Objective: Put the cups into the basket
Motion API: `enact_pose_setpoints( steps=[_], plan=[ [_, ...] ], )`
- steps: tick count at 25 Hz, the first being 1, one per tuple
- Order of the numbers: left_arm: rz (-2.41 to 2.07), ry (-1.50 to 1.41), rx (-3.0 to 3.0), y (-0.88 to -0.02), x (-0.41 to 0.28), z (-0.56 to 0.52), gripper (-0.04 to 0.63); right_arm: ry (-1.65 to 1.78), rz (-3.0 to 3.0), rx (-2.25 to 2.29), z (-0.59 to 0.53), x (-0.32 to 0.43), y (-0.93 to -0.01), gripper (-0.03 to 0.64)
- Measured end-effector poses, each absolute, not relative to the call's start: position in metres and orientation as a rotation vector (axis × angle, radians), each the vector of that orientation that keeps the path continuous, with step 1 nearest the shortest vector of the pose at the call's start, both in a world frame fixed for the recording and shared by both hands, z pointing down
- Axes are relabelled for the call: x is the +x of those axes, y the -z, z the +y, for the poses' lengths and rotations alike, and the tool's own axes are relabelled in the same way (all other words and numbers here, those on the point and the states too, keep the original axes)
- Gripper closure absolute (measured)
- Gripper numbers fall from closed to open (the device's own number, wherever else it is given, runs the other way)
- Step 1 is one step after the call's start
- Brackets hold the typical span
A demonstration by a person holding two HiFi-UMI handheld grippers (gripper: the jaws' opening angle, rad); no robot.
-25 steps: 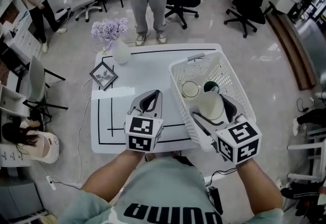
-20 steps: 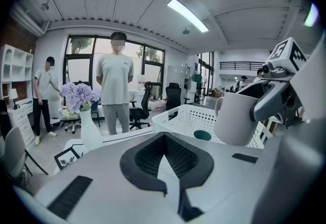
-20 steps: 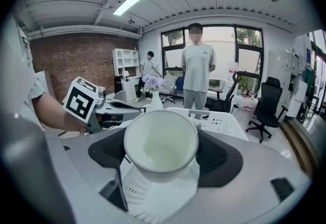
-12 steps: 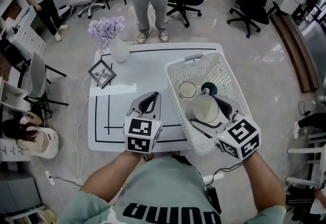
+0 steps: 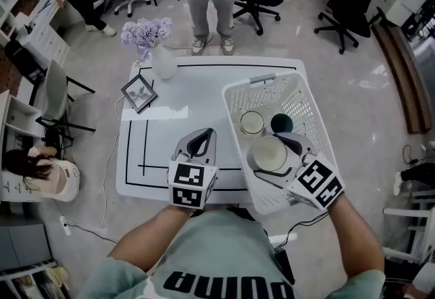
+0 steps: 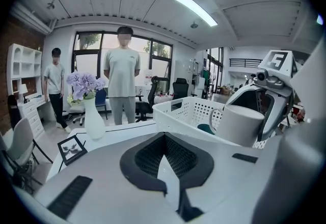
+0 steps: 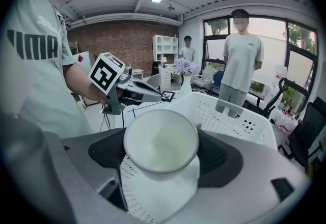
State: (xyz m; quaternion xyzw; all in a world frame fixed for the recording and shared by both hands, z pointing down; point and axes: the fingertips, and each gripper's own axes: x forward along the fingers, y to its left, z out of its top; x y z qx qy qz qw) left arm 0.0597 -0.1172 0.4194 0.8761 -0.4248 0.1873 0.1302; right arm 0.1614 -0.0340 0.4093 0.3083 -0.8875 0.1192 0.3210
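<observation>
The white perforated basket (image 5: 299,97) holds a cream cup (image 5: 251,122) and, just right of it, a dark green cup (image 5: 281,122), both mouth-up. A white cup (image 5: 268,155) is over the basket's near half, mouth-up, clamped in the right gripper (image 5: 267,155).

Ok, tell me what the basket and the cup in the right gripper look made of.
Basket: probably moulded plastic, matte white; its walls are a regular grid of small holes. Cup: likely glazed ceramic, white with a smooth, faintly glossy inside and a thick rim, though plastic can't be excluded.
</observation>
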Motion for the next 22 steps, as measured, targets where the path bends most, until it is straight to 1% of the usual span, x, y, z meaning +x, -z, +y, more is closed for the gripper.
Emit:
enact_pose_setpoints(
  steps=[22],
  plan=[
    [-1.269,-0.656,2.463,-0.484,0.074,-0.12,0.589,-0.219,-2.245,0.469,-0.029,0.162,-0.478,0.216]
  ],
)
